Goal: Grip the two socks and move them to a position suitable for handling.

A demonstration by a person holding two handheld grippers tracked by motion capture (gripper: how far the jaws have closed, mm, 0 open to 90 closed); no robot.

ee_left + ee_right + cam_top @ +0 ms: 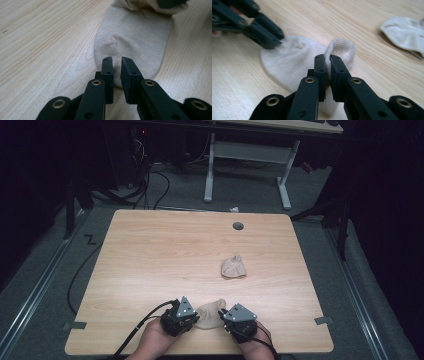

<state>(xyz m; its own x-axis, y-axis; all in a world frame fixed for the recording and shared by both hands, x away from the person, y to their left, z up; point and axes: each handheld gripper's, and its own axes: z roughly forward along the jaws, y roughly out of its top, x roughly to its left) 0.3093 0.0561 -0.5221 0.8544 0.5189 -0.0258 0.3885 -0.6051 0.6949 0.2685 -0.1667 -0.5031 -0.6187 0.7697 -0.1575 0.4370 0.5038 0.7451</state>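
Two beige socks (pixel 209 314) (pixel 233 267), two hand-held grippers (pixel 196 317) (pixel 221 312), seemingly both on one.

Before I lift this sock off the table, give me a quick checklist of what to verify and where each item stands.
1. Right gripper clamped on the near sock: ok, a raised fold of fabric is pinched between its jaws.
2. Left gripper clamped on the same sock: not ok, a slim gap shows between its jaws at the sock's rounded end, with no fabric in it.
3. Both grippers at opposite ends of the sock: ok.
4. Second sock apart from the near one: ok, bare table lies between them.
5. Near sock flat: not ok, bunched at the right gripper.
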